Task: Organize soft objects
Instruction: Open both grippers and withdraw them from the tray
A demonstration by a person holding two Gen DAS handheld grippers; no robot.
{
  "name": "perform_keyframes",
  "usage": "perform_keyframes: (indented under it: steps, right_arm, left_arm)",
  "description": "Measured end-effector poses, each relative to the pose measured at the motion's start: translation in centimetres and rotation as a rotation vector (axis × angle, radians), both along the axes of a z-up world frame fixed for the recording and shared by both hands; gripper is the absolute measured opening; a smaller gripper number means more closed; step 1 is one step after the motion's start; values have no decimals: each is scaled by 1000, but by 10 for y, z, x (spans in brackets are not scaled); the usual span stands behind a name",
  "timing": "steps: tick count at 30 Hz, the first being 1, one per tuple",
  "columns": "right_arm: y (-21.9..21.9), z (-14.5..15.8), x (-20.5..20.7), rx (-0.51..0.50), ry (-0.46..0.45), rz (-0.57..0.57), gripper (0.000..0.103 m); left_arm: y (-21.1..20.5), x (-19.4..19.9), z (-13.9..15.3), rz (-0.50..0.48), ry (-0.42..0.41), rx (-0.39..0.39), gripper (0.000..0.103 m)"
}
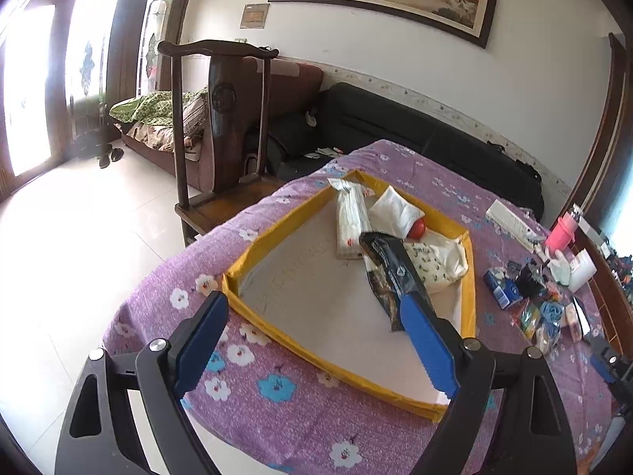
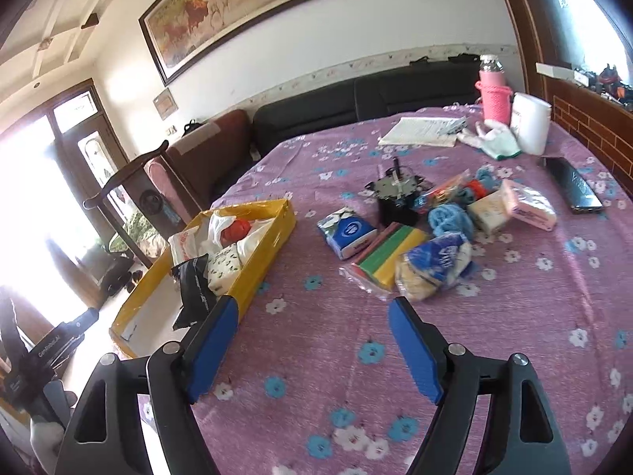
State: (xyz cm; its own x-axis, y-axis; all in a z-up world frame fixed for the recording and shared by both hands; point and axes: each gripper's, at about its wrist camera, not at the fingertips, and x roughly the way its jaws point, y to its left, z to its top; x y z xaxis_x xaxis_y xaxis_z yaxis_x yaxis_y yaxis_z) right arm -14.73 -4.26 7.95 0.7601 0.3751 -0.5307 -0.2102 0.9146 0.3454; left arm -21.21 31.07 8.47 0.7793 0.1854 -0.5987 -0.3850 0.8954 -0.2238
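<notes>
A shallow yellow-walled box (image 1: 245,253) sits on the purple flowered tablecloth. Lying in it are a white tissue pack (image 1: 350,217), a white bag (image 1: 395,208) with something red, a white patterned cloth (image 1: 435,261) and a black packet (image 1: 389,273). My left gripper (image 1: 312,299) is open over the box floor, its right finger beside the packet's near end, nothing pressed between the pads. My right gripper (image 2: 312,304) is open and empty over bare cloth, right of the box (image 2: 273,233). Beyond it lie a blue tissue pack (image 2: 348,233), coloured sponges (image 2: 389,255), a blue-white bag (image 2: 435,265) and a pink pack (image 2: 528,208).
A dark wooden chair (image 1: 213,118) stands against the table's left edge, with floor below. At the far side are a pink bottle (image 2: 492,95), a white container (image 2: 530,122), a glove (image 2: 494,138), papers (image 2: 419,130), a phone (image 2: 573,188) and a black device (image 2: 397,198).
</notes>
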Motion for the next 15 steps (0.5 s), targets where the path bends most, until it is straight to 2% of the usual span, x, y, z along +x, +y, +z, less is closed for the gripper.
perform_keyframes:
  steps: [8, 15]
  right_arm:
    - [-23, -6, -10, -6, -37, 4, 87]
    - [-55, -17, -13, 15, -30, -27, 88]
  left_arm:
    - [-25, 10, -2, -11, 55, -8, 88]
    - [-65, 26, 3, -54, 76, 28, 88]
